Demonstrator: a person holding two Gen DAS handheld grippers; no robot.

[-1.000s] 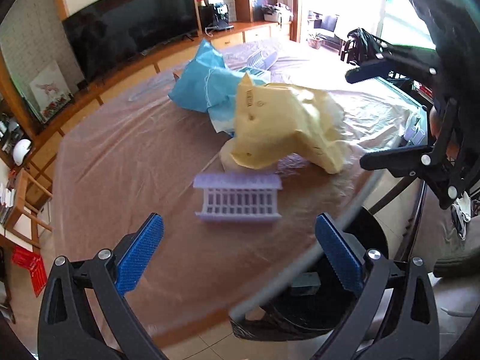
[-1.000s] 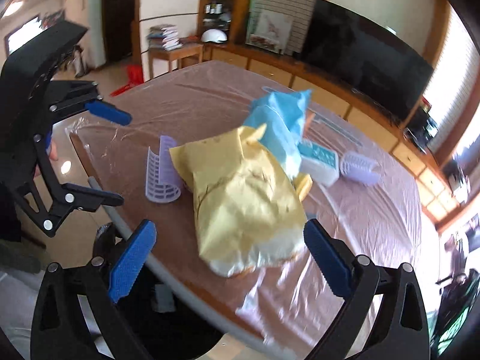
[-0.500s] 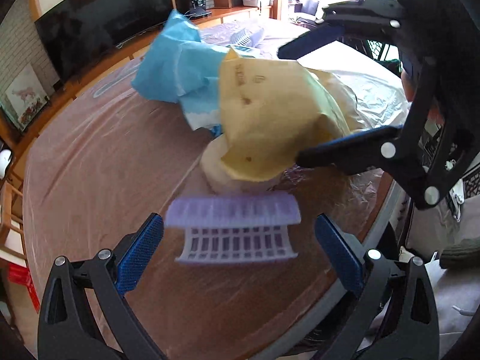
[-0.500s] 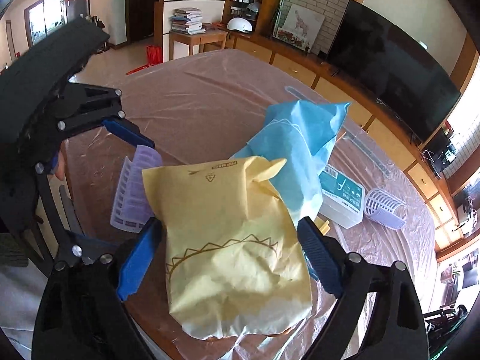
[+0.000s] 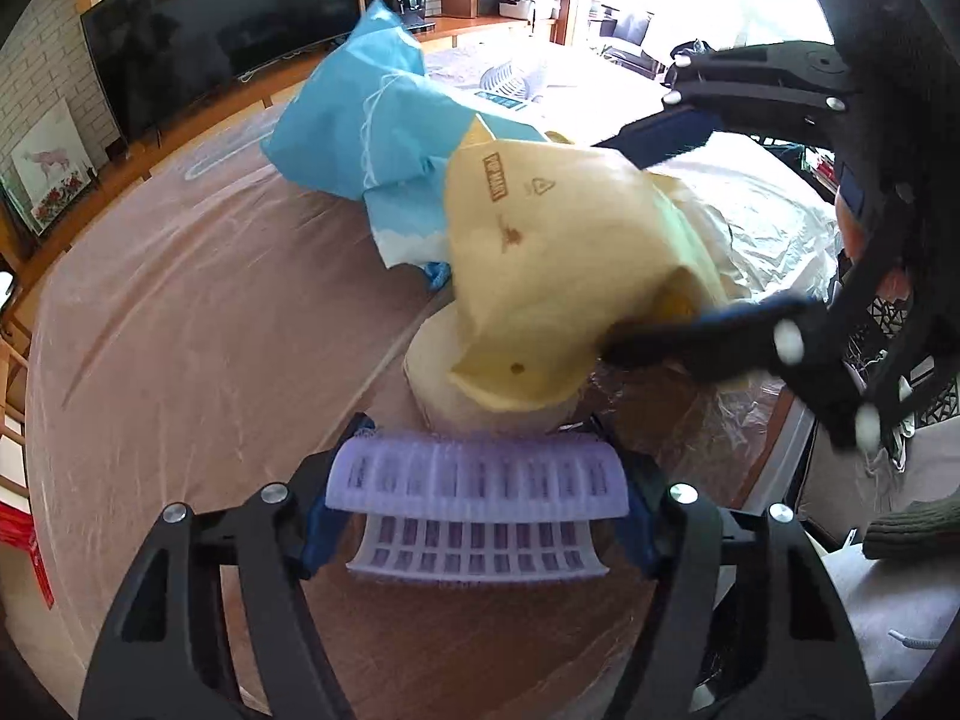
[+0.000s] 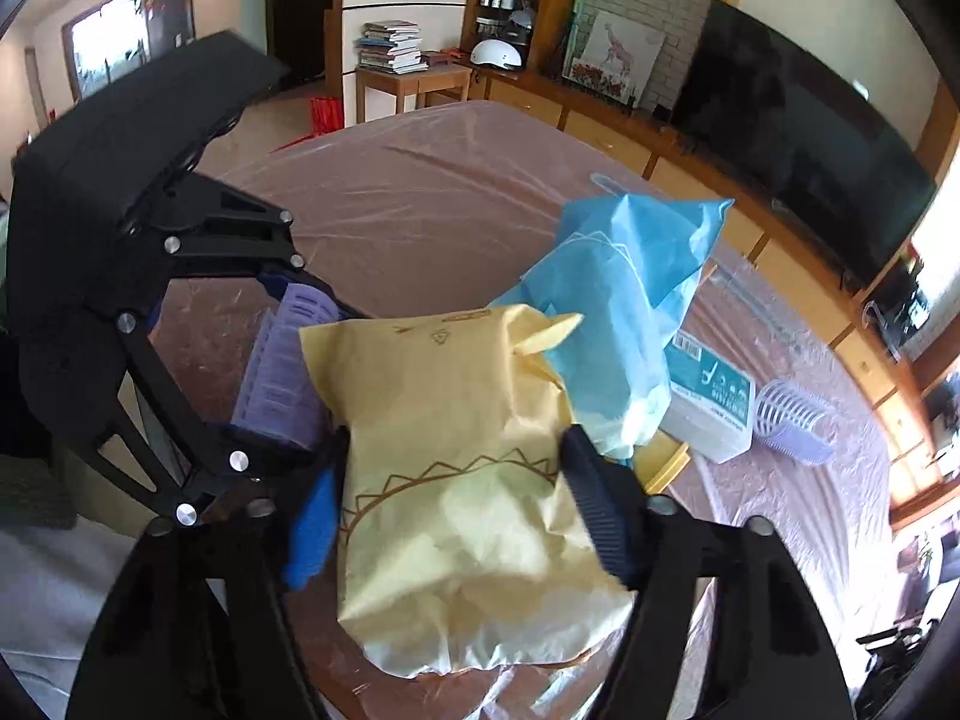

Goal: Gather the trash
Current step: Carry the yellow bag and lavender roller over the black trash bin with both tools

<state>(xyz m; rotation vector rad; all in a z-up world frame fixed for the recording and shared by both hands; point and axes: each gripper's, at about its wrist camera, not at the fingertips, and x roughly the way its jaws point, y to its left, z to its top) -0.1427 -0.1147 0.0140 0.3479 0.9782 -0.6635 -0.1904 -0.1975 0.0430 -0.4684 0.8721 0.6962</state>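
Lilac slatted tray (image 5: 477,483): lies crosswise between the two blue pads of the left gripper (image 5: 477,516), its ends against them; it sits low on the table just ahead of that gripper's body.
Left gripper: jaws closing, narrowed to the tray's length, pads pressing on both ends.
Yellow paper bag (image 6: 462,480): stands crumpled between the pads of the right gripper (image 6: 462,516), its lower half pinched in from both sides; from the left gripper it rises just beyond the tray.
Right gripper: jaws closing, about half open, pads against the bag's sides.
Blue bag (image 6: 624,306): just beyond the yellow bag from the right gripper, leaning against it, up and to the right.
White and teal box (image 6: 711,402): right of the blue bag, further out from the right gripper.
Second lilac tray (image 6: 795,420): beside that box, furthest right.
Table (image 5: 198,324): covered in clear plastic sheet, under everything.
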